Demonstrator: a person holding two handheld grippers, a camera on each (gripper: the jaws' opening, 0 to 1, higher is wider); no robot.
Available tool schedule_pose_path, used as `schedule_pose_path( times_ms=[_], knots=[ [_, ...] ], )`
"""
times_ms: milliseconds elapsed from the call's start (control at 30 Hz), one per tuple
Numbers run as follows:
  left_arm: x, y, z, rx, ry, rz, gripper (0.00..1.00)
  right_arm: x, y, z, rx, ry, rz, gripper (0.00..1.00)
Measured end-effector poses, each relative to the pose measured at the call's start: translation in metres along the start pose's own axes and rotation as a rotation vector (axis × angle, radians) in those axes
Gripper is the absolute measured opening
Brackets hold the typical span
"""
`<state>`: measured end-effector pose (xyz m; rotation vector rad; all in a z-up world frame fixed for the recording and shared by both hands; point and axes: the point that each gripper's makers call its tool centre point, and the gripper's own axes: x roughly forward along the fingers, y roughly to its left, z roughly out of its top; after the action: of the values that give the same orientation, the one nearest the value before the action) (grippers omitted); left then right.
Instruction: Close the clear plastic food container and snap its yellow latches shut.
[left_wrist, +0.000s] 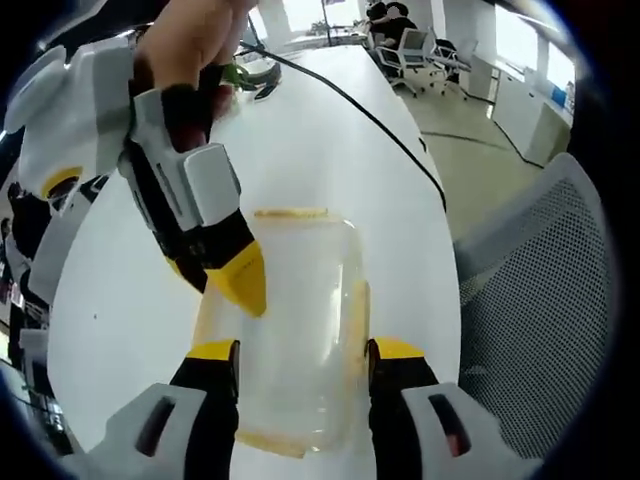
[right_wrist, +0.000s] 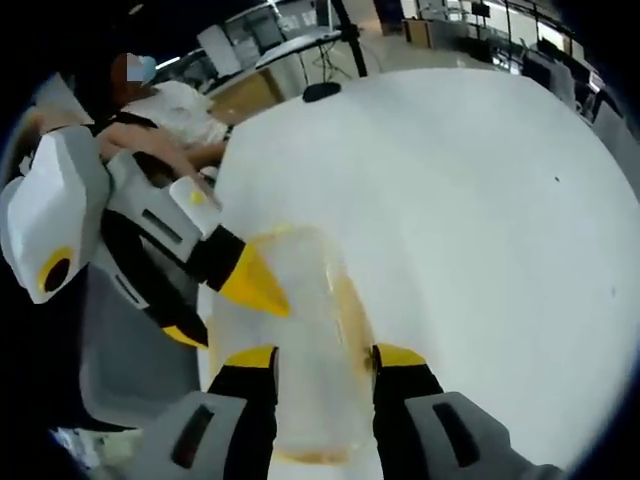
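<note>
A food container (left_wrist: 300, 330) sits on a surface (left_wrist: 330, 150), between the jaws of the left tool (left_wrist: 305, 360). The right tool (left_wrist: 235, 275) reaches in from the left, touching the container's left edge. A cable (left_wrist: 350, 100) crosses the far surface, and a mesh chair (left_wrist: 560, 310) stands to the right.

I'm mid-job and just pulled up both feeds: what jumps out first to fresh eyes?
The clear container with yellow latches sits on the white table, right between the left gripper's open jaws. The right gripper reaches in from the upper left, its yellow tip at the container's edge. A black cable runs across the table behind.
</note>
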<state>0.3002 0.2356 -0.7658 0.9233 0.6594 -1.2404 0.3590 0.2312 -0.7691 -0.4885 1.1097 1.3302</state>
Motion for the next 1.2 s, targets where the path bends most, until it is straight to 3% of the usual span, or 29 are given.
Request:
schedule_pose_path(
  times_ms=[667, 1133, 1167, 1200],
  knots=[
    [0.0038, 0.0007, -0.0003, 0.026, 0.013, 0.067, 0.52, 0.0032, -0.0015, -0.0011, 0.024, 0.065, 0.083, 0.35],
    [0.0046, 0.0014, -0.0009, 0.025, 0.028, 0.075, 0.49, 0.0037, -0.0022, -0.0008, 0.036, 0.098, 0.120, 0.30],
    [0.0055, -0.0028, -0.0033, 0.053, 0.038, 0.045, 0.49, 0.0050, -0.0012, 0.0012, 0.029, 0.096, 0.126, 0.30],
    [0.0054, 0.0026, -0.0035, 0.028, 0.036, 0.077, 0.49, 0.0047, -0.0008, 0.0004, 0.027, 0.113, 0.126, 0.30]
  ],
)
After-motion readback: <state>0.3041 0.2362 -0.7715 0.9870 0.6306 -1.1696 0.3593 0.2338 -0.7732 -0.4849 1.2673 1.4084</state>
